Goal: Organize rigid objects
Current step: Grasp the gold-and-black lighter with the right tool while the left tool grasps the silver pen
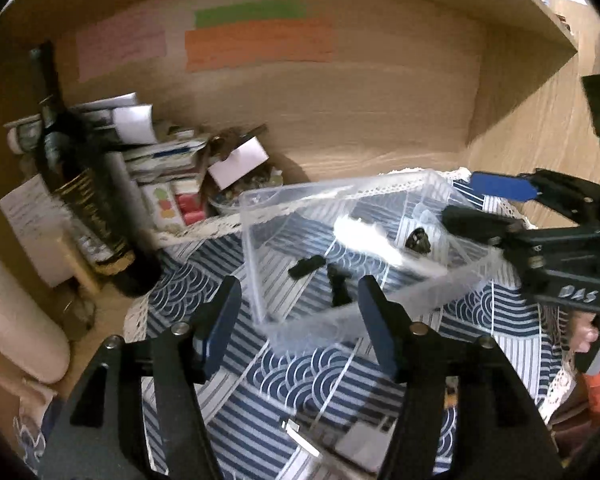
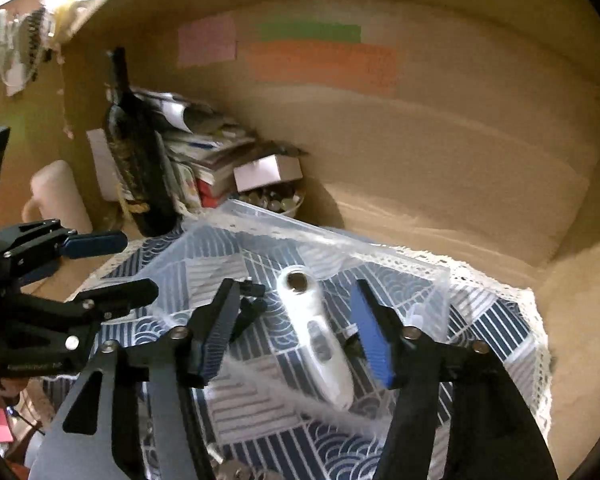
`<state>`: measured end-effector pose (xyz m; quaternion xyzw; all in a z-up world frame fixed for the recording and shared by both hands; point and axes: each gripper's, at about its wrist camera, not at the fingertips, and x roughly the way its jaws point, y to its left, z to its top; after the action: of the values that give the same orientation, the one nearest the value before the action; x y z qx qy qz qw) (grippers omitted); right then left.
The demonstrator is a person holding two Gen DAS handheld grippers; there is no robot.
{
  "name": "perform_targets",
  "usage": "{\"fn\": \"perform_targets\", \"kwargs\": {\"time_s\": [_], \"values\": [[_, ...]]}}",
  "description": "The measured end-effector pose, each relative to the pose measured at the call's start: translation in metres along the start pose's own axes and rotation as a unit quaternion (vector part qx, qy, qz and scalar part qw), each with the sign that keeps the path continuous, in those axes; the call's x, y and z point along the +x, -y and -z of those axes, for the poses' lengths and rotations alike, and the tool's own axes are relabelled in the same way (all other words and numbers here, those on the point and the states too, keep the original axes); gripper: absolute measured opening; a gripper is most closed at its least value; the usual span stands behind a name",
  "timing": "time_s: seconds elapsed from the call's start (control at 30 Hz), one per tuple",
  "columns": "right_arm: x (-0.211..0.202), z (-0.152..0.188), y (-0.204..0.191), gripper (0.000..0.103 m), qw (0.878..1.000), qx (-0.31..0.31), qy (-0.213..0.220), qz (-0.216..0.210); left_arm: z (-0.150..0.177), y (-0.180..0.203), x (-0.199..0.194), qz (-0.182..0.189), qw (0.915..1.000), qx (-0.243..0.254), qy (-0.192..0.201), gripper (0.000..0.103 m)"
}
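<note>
A clear plastic box [image 1: 256, 216] stands on the blue patterned cloth [image 1: 300, 372]. Inside it lie a white handheld device [image 1: 364, 236], two small black clips [image 1: 306, 266] and a dark lump [image 1: 418, 240]. My left gripper [image 1: 296, 320] is open and empty at the box's near wall. My right gripper [image 2: 292, 332] is open above the box, its fingers on either side of the white device [image 2: 320, 336], which lies free on the box floor. The right gripper [image 1: 484, 204] also shows in the left wrist view, open over the box's right side. The left gripper [image 2: 128, 264] shows at the left of the right wrist view.
A dark wine bottle [image 1: 80, 184] stands at the left by stacked papers [image 1: 156, 148] and a bowl of small items [image 2: 276, 200]. A white mug [image 2: 56, 196] sits at the far left. Wooden walls enclose the back and right.
</note>
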<state>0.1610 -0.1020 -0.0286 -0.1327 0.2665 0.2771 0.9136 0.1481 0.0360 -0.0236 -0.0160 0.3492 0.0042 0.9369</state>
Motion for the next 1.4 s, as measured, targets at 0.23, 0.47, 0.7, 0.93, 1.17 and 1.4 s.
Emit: {"fn": "perform_targets", "kwargs": {"time_s": [0.23, 0.47, 0.7, 0.93, 1.17, 1.4], "values": [[-0.033, 0.027, -0.011, 0.064, 1.000, 0.002, 0.015, 0.004, 0.041, -0.008, -0.012, -0.011, 0.9995, -0.008, -0.027, 0.066], [-0.032, 0.063, -0.011, 0.065, 1.000, 0.024, -0.015, -0.008, 0.089, -0.012, -0.006, 0.002, 0.9965, -0.033, -0.076, 0.066], [-0.016, 0.107, -0.012, 0.065, 0.996, 0.040, -0.073, -0.030, 0.114, -0.011, 0.008, 0.014, 0.9930, -0.053, -0.105, 0.066], [-0.008, 0.128, -0.018, 0.045, 0.991, 0.030, -0.114, -0.055, 0.112, 0.002, 0.020, 0.018, 0.9932, -0.040, -0.108, 0.055], [-0.005, 0.132, -0.019, 0.031, 0.988, 0.039, -0.125, -0.078, 0.116, 0.010, 0.017, 0.034, 0.9950, -0.027, -0.090, 0.015], [-0.001, 0.130, -0.035, 0.024, 0.990, 0.015, -0.119, -0.069, 0.117, 0.002, 0.010, 0.040, 0.9947, -0.038, -0.087, 0.015]]}}
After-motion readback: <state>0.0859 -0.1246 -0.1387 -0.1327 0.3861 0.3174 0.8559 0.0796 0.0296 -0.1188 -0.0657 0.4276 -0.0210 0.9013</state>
